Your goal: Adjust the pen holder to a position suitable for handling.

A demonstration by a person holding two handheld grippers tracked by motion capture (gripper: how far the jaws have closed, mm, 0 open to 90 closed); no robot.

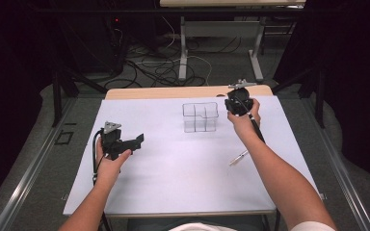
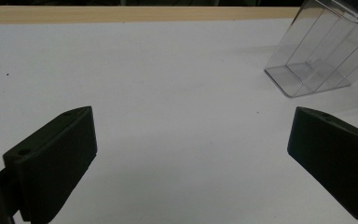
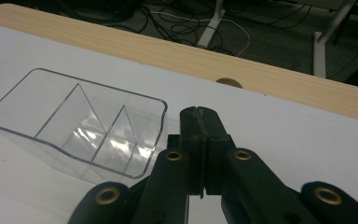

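The clear box [image 2: 317,51] is cut off at the upper right of the left gripper view; the thin stick [image 1: 238,157] on the tabletop [image 1: 173,183] is too small to identify

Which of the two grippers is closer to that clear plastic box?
The right. The right gripper sits just beside the clear box, at its right edge; the left gripper rests farther off, toward the table's near left.

glossy clear plastic organizer [image 3: 74,126], matt white sheet [image 1: 173,159], pale wood table edge [image 3: 270,77]
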